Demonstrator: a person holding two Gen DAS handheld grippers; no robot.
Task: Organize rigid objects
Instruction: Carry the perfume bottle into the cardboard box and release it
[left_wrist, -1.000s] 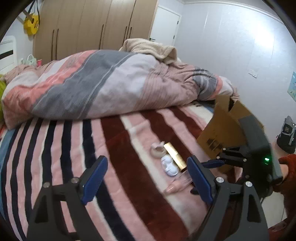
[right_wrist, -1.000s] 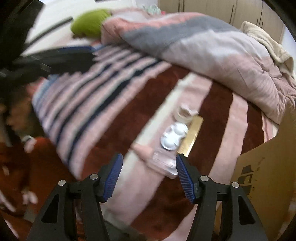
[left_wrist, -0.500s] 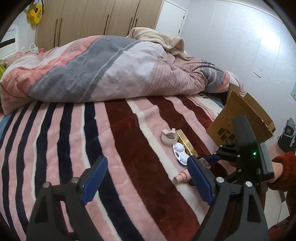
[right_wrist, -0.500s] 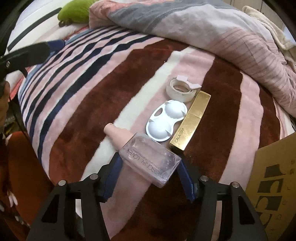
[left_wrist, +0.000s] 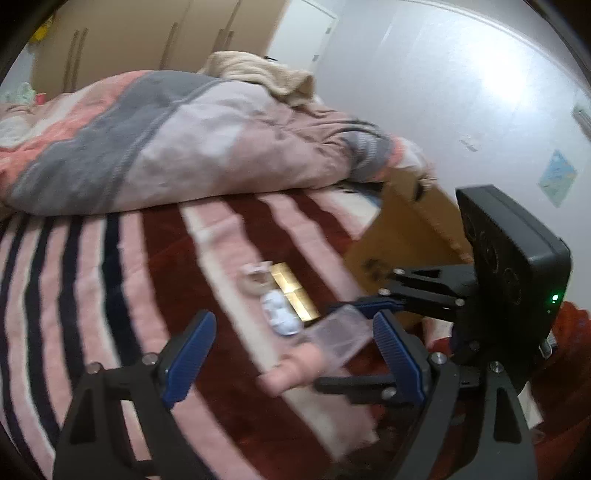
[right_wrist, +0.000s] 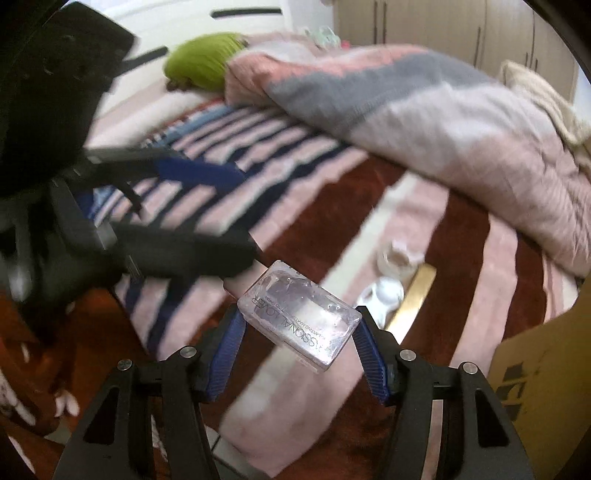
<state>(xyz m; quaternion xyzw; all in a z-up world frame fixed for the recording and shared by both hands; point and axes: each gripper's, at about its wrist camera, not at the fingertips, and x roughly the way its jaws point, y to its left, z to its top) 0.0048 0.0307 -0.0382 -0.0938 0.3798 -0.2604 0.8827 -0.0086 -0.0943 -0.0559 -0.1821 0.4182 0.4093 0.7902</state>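
My right claw (right_wrist: 297, 354) tips down toward the bed (right_wrist: 454, 236) and is clamped on a clear bottle (right_wrist: 299, 317). The blue pads squeeze its two short sides. The bottle is up in the air over the striped blanket. It lies flat across my claw, and its pink cap (left_wrist: 291, 373) points away from me, toward my left claw. My left claw (left_wrist: 295, 354) also tips down, with its jaws wide apart and nothing pressed between them. A tape roll (right_wrist: 397, 258), a white tray (right_wrist: 382, 293) and a gold box (right_wrist: 413, 295) lie close together on the blanket, next to a cardboard box (right_wrist: 546, 373).
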